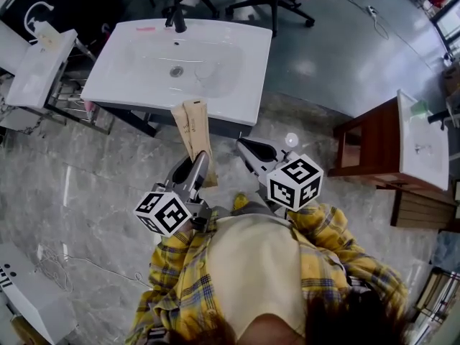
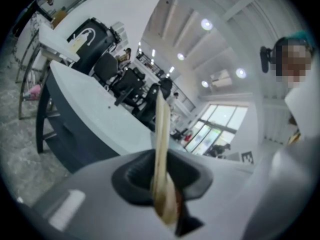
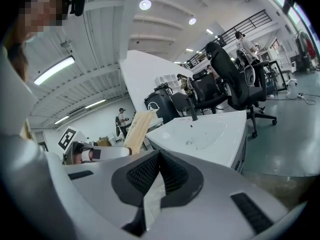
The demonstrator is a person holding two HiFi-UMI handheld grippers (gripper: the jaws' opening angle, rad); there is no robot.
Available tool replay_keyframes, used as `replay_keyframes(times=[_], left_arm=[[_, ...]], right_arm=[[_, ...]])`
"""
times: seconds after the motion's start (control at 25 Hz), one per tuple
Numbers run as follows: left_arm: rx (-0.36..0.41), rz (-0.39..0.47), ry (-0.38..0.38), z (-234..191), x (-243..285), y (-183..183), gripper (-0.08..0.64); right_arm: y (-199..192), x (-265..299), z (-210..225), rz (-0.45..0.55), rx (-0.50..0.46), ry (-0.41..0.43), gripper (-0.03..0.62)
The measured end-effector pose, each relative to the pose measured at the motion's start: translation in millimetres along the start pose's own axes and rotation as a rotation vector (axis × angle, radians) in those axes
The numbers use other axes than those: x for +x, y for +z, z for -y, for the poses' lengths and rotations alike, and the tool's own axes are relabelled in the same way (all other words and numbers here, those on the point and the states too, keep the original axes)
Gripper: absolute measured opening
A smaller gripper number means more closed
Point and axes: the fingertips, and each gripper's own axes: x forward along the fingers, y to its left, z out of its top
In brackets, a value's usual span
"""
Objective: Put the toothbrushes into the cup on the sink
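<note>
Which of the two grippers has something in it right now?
The left gripper: its jaws are clamped on a flat tan packet that points toward the sink. The right gripper is shut with nothing between its jaws.

**Sink** (image 1: 215,56): white, smooth and glossy, ceramic-looking. The tap (image 1: 177,16) at its back rim is matt black.

**Floor** (image 1: 108,171) in front of the sink: grey marbled tile, polished (lamps reflect in it). Behind the sink it is a plain, glossy grey coat.

**Cabinet** (image 1: 366,139) to the sink's right: brown wood.

**Toothbrush packets** (image 1: 195,131) at the sink's front edge: tan matt paper.

**Left gripper** (image 2: 160,184) and **right gripper** (image 3: 155,179): matt grey plastic shells with black ribbed pads (image 3: 142,171).

**Shirt** (image 1: 187,286): yellow checked cloth.
</note>
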Motion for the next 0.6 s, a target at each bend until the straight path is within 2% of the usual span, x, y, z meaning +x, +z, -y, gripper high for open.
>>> replay_keyframes(times=[0.12,0.28,0.6], left_arm=[[-0.009,0.009,-0.021,4,11,5,0.061],[0.005,-0.01,-0.012,3,19,9,0.061],[0.008,-0.049,-0.014,-22,44,31,0.061]], right_arm=[[10,2,10,0.024,-0.001,0.004,0.012],[19,8,14,0.037,0.005,0.016,0.012],[36,38,30,0.027,0.009,0.01,0.012]])
